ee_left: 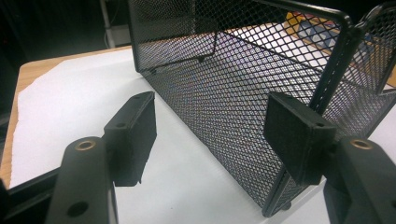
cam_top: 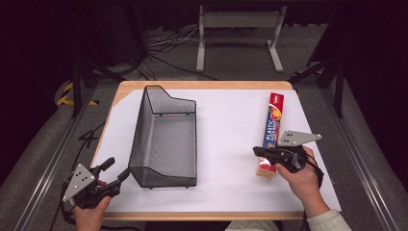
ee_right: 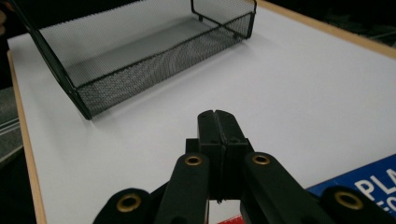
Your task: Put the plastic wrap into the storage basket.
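The box of plastic wrap [cam_top: 270,134] lies at the frame's right, long, light and stiff; best gripped across its narrow width. The right gripper [cam_top: 260,152], jaws pressed together and empty, sits over its near end. The left gripper [cam_top: 115,173], jaws wide, faces the wire basket [cam_top: 163,180] at centre-left.

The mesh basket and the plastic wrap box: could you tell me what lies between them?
Nothing: bare white sheet separates mesh basket from plastic wrap box, seen in the high view.
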`<act>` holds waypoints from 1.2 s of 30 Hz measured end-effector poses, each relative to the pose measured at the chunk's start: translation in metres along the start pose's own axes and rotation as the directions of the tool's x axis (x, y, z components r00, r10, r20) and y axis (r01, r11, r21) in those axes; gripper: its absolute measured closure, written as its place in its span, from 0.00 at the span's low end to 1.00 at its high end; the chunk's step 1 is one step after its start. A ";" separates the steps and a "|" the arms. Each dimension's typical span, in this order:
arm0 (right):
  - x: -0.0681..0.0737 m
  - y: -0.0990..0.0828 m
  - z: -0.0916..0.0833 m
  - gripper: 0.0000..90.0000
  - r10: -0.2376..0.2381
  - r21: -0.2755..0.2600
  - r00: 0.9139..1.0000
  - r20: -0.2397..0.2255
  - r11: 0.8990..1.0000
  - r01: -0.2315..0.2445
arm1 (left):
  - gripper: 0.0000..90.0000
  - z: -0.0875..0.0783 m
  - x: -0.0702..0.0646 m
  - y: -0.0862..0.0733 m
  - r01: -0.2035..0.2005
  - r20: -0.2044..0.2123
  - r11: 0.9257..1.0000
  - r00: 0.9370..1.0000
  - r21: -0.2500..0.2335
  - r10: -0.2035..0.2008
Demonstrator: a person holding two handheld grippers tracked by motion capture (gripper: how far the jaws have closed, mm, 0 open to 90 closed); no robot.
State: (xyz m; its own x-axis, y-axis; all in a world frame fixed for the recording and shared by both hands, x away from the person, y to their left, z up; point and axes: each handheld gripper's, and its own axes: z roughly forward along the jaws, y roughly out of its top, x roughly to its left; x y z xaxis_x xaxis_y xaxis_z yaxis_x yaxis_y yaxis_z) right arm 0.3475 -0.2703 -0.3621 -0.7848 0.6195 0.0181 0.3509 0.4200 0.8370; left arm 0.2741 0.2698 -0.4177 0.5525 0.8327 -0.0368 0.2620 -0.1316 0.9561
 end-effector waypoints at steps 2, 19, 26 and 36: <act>-0.002 -0.003 0.005 1.00 0.007 0.029 1.000 0.002 1.000 -0.007 | 0.39 0.000 0.001 0.000 -0.001 0.001 1.000 1.000 0.002 0.001; -0.004 -0.015 0.039 1.00 0.025 0.256 0.998 0.060 0.966 -0.040 | 0.40 0.002 0.001 -0.001 -0.004 0.001 1.000 1.000 0.008 0.004; 0.000 -0.013 0.048 1.00 0.024 0.332 0.997 0.079 0.942 -0.049 | 0.40 0.002 0.001 -0.001 0.000 0.000 1.000 1.000 0.010 0.000; 0.007 -0.012 0.060 1.00 -0.017 0.418 0.995 0.101 0.908 -0.026 | 0.40 0.000 0.002 -0.001 0.002 -0.003 1.000 1.000 0.008 -0.002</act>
State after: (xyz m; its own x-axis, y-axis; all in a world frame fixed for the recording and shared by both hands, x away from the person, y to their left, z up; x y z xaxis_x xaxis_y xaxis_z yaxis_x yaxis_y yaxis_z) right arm 0.3691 -0.2310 -0.4050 -0.7354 0.6757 -0.0515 0.5531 0.6424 0.5305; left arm 0.2750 0.2711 -0.4190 0.5499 0.8344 -0.0378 0.2690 -0.1341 0.9538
